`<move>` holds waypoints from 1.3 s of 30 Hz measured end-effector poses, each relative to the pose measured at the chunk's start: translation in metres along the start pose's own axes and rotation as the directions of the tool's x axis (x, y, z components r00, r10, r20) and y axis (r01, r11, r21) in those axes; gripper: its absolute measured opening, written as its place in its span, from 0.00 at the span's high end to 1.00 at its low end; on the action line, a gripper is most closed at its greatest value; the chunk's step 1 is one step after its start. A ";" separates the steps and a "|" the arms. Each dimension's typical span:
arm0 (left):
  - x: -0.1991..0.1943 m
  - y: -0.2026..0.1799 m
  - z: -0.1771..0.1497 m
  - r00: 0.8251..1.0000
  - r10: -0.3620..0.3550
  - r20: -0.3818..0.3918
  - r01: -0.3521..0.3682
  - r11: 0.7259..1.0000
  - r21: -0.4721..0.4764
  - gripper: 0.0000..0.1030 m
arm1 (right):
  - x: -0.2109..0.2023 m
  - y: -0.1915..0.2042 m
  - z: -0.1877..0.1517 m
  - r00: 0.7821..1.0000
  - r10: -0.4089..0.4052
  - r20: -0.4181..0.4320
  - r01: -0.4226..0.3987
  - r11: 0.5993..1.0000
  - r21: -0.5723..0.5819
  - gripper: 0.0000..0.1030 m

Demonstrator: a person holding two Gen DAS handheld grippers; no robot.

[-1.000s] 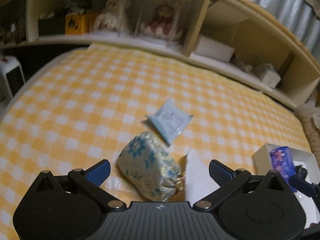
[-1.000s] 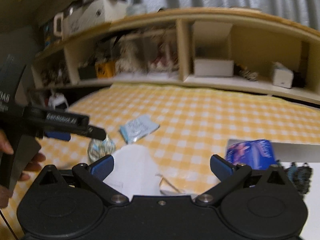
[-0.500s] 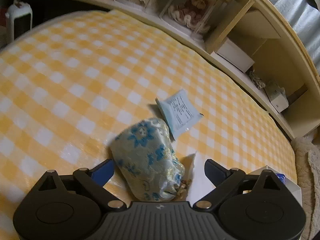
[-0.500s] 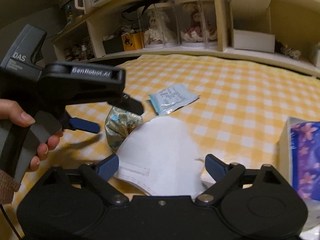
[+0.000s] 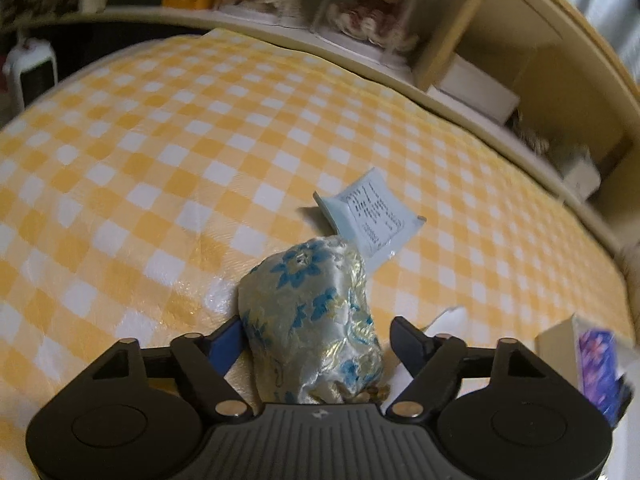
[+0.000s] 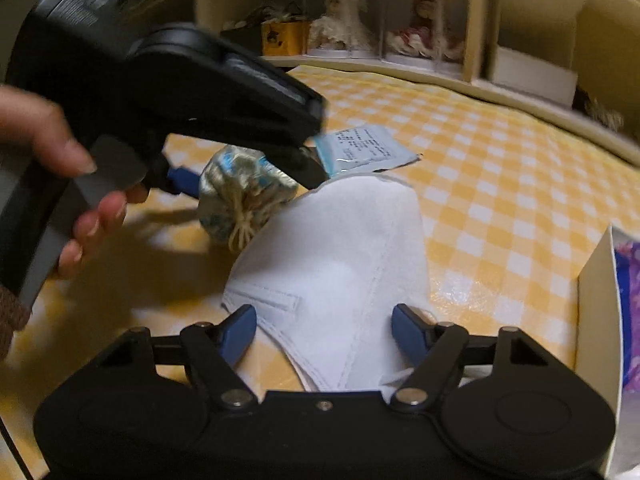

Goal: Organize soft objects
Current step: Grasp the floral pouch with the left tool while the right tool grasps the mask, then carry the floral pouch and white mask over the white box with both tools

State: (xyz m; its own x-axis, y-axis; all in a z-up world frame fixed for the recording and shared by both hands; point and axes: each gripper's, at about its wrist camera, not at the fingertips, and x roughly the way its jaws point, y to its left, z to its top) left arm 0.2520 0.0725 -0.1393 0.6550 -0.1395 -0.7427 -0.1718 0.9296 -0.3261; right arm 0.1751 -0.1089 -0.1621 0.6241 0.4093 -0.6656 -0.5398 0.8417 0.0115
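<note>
A pale satin pouch (image 5: 312,320) with blue flowers lies on the yellow checked cloth (image 5: 160,160). My left gripper (image 5: 316,340) straddles it with its jaws closing: the left pad (image 5: 228,344) touches the pouch, while the right pad (image 5: 404,336) stands a small gap off. The right wrist view shows the same pouch (image 6: 240,196) and the left gripper (image 6: 244,172) around it, held by a hand (image 6: 76,200). A white face mask (image 6: 344,272) lies flat beside the pouch. My right gripper (image 6: 324,332) is low over its near end, jaws closing, not pinching it.
A light blue printed packet (image 5: 368,216) lies just beyond the pouch. A white box (image 6: 596,280) with a purple flowered pack (image 5: 596,364) stands at the right. A shelf (image 5: 480,92) with dolls and boxes runs along the back; a white heater (image 5: 32,68) is far left.
Both grippers have come down and closer to the cloth, and their jaws have narrowed. The left now has the pouch between its fingers; the right has the mask's near end.
</note>
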 end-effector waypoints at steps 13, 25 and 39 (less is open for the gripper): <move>-0.011 0.007 -0.005 0.998 0.008 -0.065 -0.007 1.000 0.029 0.62 | -0.012 -0.003 0.002 0.999 0.029 -0.027 -0.027 0.999 0.040 0.80; -0.059 0.003 -0.012 1.000 -0.012 0.017 0.011 0.998 0.064 0.62 | -0.028 -0.004 0.005 1.000 0.028 -0.007 -0.028 0.998 0.061 0.97; -0.137 -0.016 -0.015 0.982 -0.091 0.168 0.071 0.990 0.122 0.62 | -0.103 -0.025 0.035 0.988 -0.043 0.151 0.025 0.992 0.122 0.97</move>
State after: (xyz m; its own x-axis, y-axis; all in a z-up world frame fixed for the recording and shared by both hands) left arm 0.1537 0.0718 -0.0410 0.7821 -0.1645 -0.6010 -0.0334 0.9521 -0.3040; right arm 0.1436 -0.1603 -0.0678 0.7247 0.4210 -0.5455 -0.4511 0.8883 0.0862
